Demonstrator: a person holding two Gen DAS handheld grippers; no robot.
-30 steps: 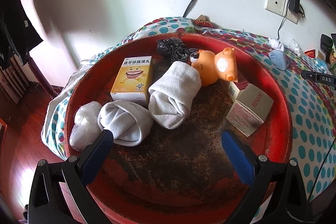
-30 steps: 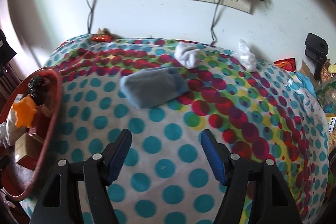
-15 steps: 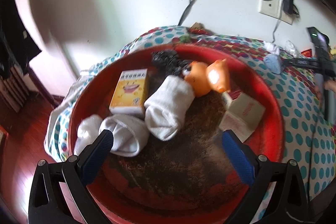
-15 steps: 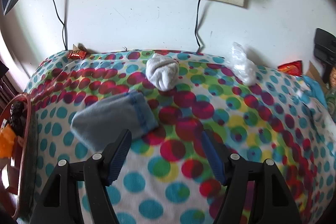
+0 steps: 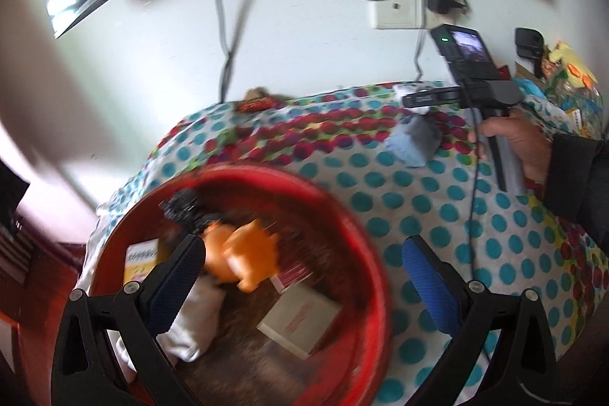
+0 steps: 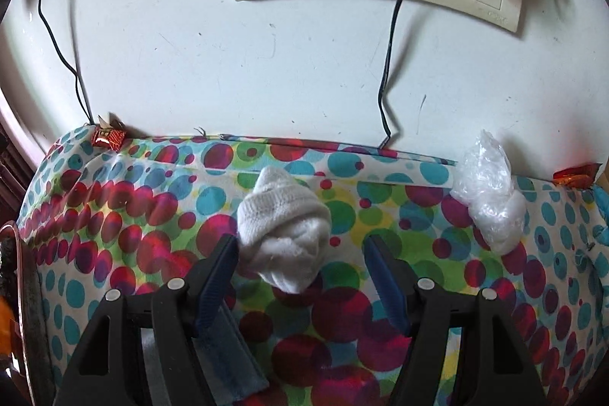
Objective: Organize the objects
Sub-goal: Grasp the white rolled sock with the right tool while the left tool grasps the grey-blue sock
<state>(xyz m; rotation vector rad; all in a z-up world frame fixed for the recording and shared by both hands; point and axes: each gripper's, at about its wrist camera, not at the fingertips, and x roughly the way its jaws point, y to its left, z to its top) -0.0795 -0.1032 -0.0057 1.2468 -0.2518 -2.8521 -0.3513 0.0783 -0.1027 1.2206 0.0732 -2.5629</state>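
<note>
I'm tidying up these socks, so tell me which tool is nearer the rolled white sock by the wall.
Right. The right tool is open with the rolled white sock between its fingers. The left tool is open over the red tray, far from it.

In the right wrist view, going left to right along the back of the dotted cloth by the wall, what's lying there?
Red foil wrapper → rolled white sock, lying between the open right tongs → clear plastic bag → orange-red wrapper at the far right edge.
</note>
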